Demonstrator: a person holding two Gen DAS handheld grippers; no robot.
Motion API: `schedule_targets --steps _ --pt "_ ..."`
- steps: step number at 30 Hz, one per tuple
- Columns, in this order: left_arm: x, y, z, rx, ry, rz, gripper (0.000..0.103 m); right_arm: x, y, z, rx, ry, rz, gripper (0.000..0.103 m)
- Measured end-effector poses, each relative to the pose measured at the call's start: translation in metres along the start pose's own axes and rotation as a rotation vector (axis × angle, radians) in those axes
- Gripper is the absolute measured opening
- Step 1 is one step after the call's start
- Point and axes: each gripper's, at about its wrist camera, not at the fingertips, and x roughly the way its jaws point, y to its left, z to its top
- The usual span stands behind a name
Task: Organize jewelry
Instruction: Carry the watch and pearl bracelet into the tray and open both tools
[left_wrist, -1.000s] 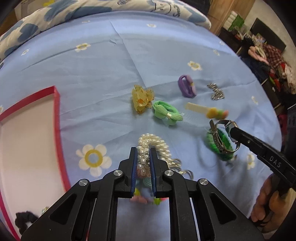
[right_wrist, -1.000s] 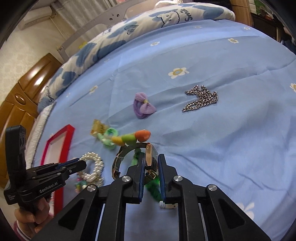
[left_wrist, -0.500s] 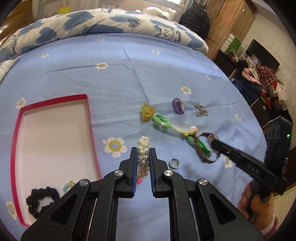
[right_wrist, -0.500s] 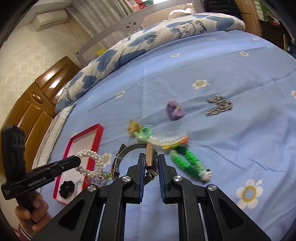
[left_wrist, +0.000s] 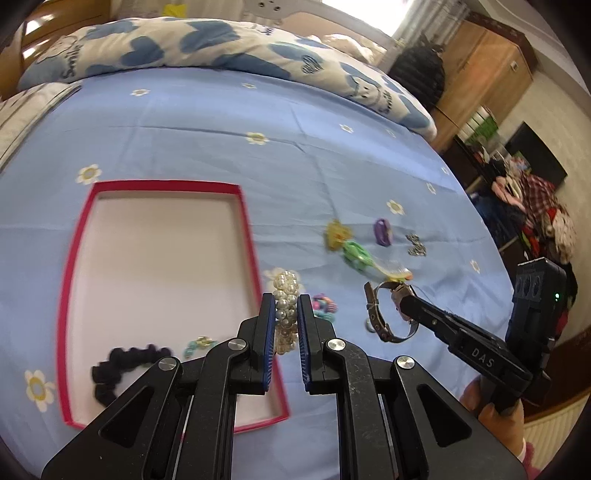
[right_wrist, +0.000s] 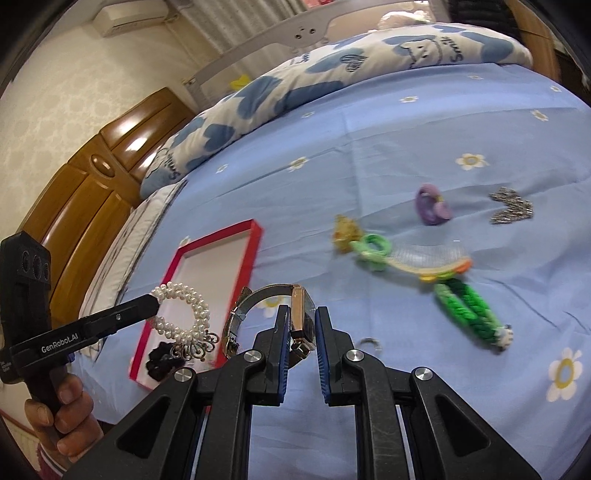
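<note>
Red tray (left_wrist: 246, 218) beside scattered hairpieces (left_wrist: 355, 252)

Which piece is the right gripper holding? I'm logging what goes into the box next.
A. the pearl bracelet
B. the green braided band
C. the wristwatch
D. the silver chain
C: the right gripper has its jaws closed on the wristwatch case, while the pearl bracelet hangs from the left gripper.

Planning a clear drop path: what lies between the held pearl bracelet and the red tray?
Nothing. In the right wrist view the pearl bracelet, pinched in the left claw, hangs directly over the red tray's near edge, with only air between.
</note>
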Motion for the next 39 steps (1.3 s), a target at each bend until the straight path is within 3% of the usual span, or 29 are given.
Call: schedule_targets --steps 16,24,39 --pt "-0.007 0.09 0.002 -0.145 -0.029 0.087 0.01 0.086 0.101 -0.004 -0.169 0.132 0.105 0.013" --pt "0.011 0.131 -0.003 -0.206 -0.001 0.14 0.01 0.131 0.114 -0.008 -0.218 0.206 0.073 0.013" --pt "0.04 0.146 -0.017 -0.18 0.072 0.277 0.01 0.158 0.115 -0.013 -0.268 0.273 0.02 0.016"
